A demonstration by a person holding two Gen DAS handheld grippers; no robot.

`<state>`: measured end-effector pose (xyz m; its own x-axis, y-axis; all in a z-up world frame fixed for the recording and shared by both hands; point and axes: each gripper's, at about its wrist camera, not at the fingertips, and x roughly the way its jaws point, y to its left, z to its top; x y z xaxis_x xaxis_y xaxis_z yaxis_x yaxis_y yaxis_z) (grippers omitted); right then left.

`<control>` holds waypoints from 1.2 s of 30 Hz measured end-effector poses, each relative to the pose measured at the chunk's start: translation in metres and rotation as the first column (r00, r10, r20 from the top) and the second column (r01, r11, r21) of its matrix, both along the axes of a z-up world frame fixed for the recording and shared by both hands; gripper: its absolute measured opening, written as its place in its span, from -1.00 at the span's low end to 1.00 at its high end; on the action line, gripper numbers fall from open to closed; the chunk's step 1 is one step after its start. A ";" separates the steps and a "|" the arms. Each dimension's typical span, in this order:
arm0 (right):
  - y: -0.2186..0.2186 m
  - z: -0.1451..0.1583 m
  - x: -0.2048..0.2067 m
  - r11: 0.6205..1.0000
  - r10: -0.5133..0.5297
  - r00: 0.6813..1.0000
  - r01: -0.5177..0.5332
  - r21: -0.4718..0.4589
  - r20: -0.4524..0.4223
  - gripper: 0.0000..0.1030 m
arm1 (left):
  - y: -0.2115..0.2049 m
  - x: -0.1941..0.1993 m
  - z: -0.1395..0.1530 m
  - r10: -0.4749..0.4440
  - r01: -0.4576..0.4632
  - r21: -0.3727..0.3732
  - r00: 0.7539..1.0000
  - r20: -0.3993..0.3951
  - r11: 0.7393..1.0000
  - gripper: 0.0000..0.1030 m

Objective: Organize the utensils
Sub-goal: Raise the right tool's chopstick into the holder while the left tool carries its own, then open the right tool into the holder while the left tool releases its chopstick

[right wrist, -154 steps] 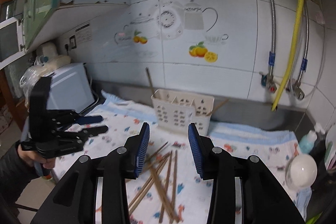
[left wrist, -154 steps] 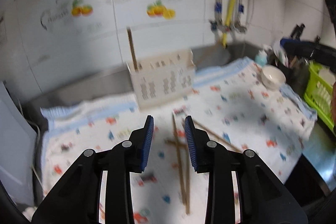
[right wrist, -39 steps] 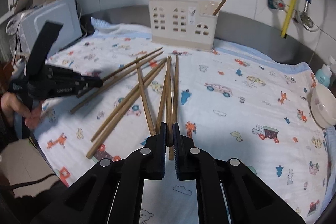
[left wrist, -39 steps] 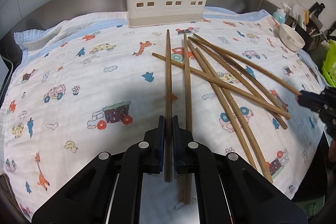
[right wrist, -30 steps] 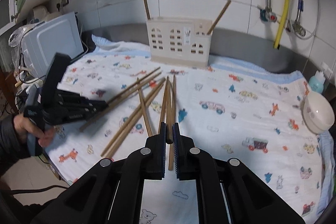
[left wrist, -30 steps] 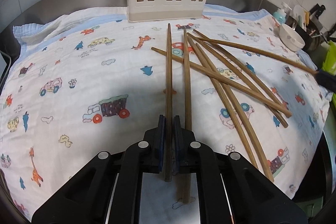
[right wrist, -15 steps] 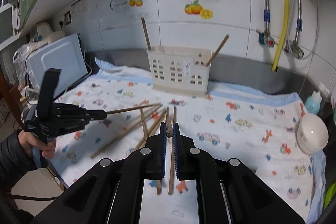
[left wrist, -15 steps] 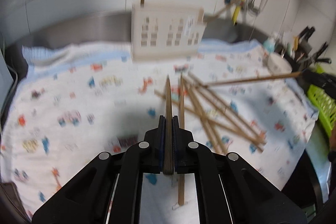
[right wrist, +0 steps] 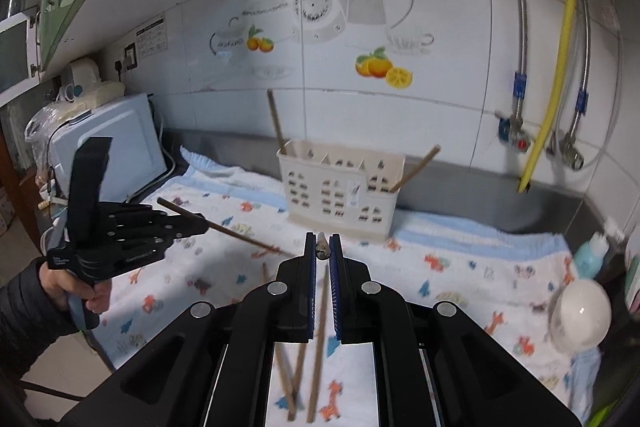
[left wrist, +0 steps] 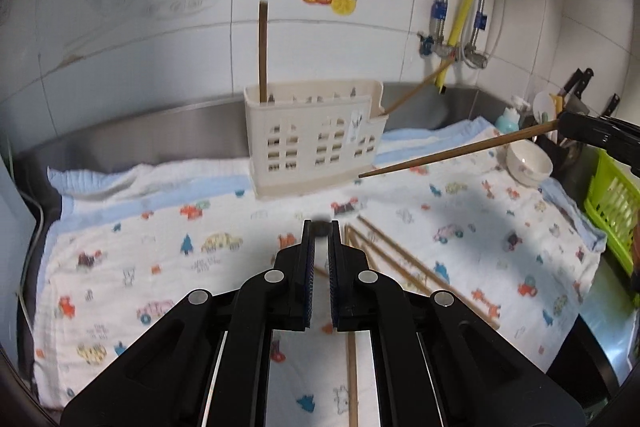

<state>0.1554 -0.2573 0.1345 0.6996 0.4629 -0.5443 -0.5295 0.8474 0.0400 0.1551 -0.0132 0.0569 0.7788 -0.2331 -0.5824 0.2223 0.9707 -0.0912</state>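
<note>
The left gripper has its fingers drawn narrow onto one wooden chopstick, seen end-on from its own camera as a dark blurred tip between the pads and, from the right camera, as a long stick jutting out ahead of the fingers above the cloth. The right gripper is likewise pinched tight on a second chopstick, whose pale end shows between its fingertips and whose shaft, seen from the left camera, slants toward the holder. Straight ahead of both pairs of fingers stands the cream perforated utensil holder at the back of the tabletop, against the steel upstand. It already carries two chopsticks: one upright in its left end compartment and one leaning out of its right end. Below and just to the right of the left fingers, several loose chopsticks lie crossed on the printed towel, and more show beneath the right fingers. To my eye the job is early: two sticks stowed, two lifted and in transit, and a handful left on the cloth. What remains is to tip each held stick upright over a compartment, drop it in, and return for the rest.
</note>
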 end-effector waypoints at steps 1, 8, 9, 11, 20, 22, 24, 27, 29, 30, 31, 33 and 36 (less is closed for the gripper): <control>0.000 0.006 0.004 1.000 -0.004 1.000 0.004 -0.004 0.006 -0.88 | 0.000 0.002 0.006 -0.005 0.005 -0.002 1.000 0.008 1.000 -0.90; 0.002 0.053 0.044 0.998 -0.032 0.998 0.034 -0.061 0.045 -0.88 | -0.013 0.020 0.053 -0.039 0.037 0.032 0.997 0.073 0.999 -0.90; 0.003 0.057 0.051 0.997 -0.037 0.998 0.040 -0.073 0.045 -0.88 | -0.015 0.024 0.061 -0.047 0.044 0.038 0.995 0.082 0.998 -0.90; 0.004 0.066 0.062 0.994 -0.049 0.998 0.052 -0.093 0.040 -0.88 | -0.020 0.029 0.074 -0.057 0.052 0.046 0.993 0.102 0.998 -0.90; 0.006 0.081 0.099 0.996 -0.052 0.999 0.053 -0.074 0.013 -0.88 | -0.027 0.057 0.142 -0.040 0.025 0.067 0.972 0.230 0.997 -0.90; 0.008 0.080 0.108 0.997 -0.049 0.999 0.049 -0.066 -0.005 -0.88 | -0.028 0.069 0.150 -0.027 0.006 0.085 0.970 0.242 0.996 -0.90; 0.011 0.077 0.119 0.998 -0.040 0.998 0.038 -0.057 -0.037 -0.88 | -0.027 0.084 0.150 -0.011 -0.013 0.100 0.973 0.230 0.995 -0.90; 0.017 0.069 0.134 0.997 -0.047 0.997 0.042 -0.072 -0.066 -0.87 | -0.025 0.105 0.142 0.010 -0.031 0.110 0.982 0.189 0.993 -0.90; 0.019 0.061 0.146 0.997 -0.051 0.994 0.045 -0.064 -0.100 -0.87 | -0.023 0.117 0.134 0.023 -0.042 0.113 0.987 0.161 0.993 -0.90; 0.020 0.057 0.151 0.997 -0.055 0.992 0.048 -0.066 -0.110 -0.87 | -0.022 0.126 0.127 0.028 -0.044 0.114 0.990 0.139 0.992 -0.90; 0.022 0.052 0.155 0.996 -0.059 0.992 0.051 -0.068 -0.114 -0.87 | -0.020 0.132 0.123 0.035 -0.048 0.107 0.992 0.124 0.993 -0.90; 0.024 0.045 0.160 0.996 -0.063 0.991 0.055 -0.069 -0.118 -0.87 | -0.017 0.144 0.113 0.042 -0.050 0.092 0.995 0.089 0.994 -0.89; 0.024 0.038 0.163 0.996 -0.068 0.992 0.061 -0.067 -0.109 -0.75 | -0.014 0.149 0.104 0.042 -0.048 0.082 0.996 0.075 0.996 -0.88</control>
<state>0.3186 -0.2329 0.1728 0.6604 0.3807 -0.6473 -0.4687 0.8824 0.0408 0.3042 -0.0276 0.1605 0.8284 -0.1502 -0.5397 0.1817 0.9833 0.0052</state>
